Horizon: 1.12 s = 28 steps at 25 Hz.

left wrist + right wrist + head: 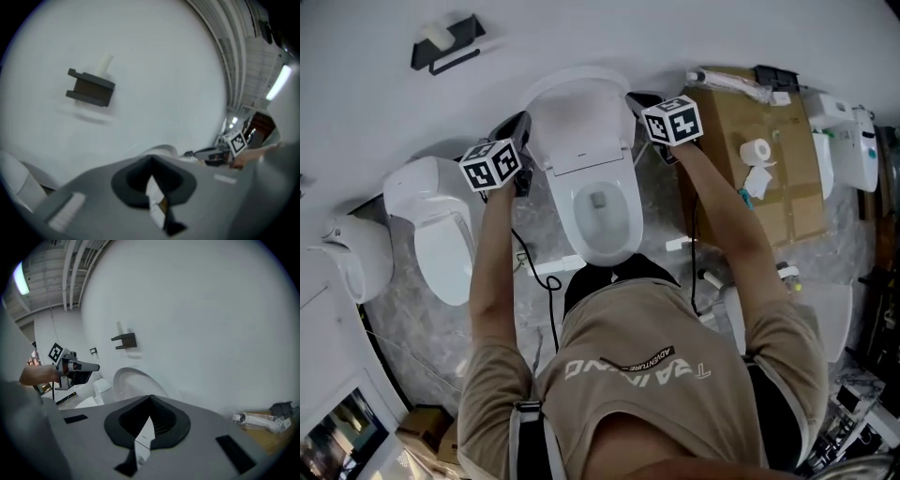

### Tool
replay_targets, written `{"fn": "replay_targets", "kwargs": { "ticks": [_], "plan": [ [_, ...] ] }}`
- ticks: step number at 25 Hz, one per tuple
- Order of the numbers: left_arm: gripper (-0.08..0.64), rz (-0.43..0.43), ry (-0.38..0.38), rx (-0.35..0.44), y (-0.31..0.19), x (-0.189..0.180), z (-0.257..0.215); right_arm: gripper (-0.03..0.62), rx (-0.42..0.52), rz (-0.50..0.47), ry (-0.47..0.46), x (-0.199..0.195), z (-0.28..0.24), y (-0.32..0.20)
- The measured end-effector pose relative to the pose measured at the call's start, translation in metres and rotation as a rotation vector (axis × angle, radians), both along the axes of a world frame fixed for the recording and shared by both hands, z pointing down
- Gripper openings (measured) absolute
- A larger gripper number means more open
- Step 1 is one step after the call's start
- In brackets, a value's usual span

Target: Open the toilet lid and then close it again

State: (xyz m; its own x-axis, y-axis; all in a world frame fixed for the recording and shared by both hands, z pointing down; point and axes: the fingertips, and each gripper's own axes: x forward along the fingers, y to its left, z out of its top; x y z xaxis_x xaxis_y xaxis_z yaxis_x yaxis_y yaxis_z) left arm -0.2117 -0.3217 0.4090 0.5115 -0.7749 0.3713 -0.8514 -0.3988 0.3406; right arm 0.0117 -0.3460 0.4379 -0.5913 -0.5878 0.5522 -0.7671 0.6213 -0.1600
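White plastic toilet lid (577, 112) stands raised against the far wall, centre of scene, with the bowl (602, 211) open below it. Lid judged light, stiff, smooth and a bit slippery. It is hinged at the base, so it would likely drop and slam if let go. Best taken at the top rim or a side edge, away from the hinge, and lowered slowly.

Left gripper (523, 127) sits just beside the lid's left edge, jaws pressed together with nothing between them. Right gripper (635, 99) is at the lid's upper right edge, jaws also pressed together and empty. Whether either tip touches the lid, cannot tell. Both gripper views show closed tips against bare wall.

Opening half looks done, closing not yet begun.

Second toilet (441, 225) is to the left. Cardboard box (722, 136) carrying a toilet roll (757, 150) is to the right. Black wall holder (445, 42) is far left.
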Motion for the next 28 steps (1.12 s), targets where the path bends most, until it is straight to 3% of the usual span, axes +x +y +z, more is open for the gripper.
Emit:
{"fn": "replay_targets", "kwargs": {
  "ticks": [5, 9, 16, 19, 24, 28],
  "plan": [
    [0.005, 0.072, -0.04, -0.029, 0.048, 0.025, 0.019, 0.014, 0.037, -0.01, 0.069, -0.003, 0.016, 0.061],
    [0.005, 0.097, -0.085, -0.036, 0.087, 0.037, 0.029, 0.014, 0.048, -0.008, 0.049, -0.009, 0.02, 0.105],
    [0.005, 0.117, -0.174, 0.03, 0.155, 0.061, 0.013, 0.014, 0.118, 0.001, -0.023, -0.005, -0.02, 0.164],
    [0.005, 0.068, -0.181, 0.079, 0.172, 0.066, -0.002, 0.014, 0.163, -0.008, -0.025, -0.007, -0.035, 0.18],
    [0.005, -0.094, -0.184, 0.17, 0.187, 0.054, -0.025, 0.014, 0.224, 0.031, -0.062, -0.005, -0.052, 0.19],
    [0.005, -0.109, -0.199, 0.179, 0.197, 0.045, -0.028, 0.014, 0.224, 0.036, -0.098, -0.005, -0.051, 0.199]
  ]
}}
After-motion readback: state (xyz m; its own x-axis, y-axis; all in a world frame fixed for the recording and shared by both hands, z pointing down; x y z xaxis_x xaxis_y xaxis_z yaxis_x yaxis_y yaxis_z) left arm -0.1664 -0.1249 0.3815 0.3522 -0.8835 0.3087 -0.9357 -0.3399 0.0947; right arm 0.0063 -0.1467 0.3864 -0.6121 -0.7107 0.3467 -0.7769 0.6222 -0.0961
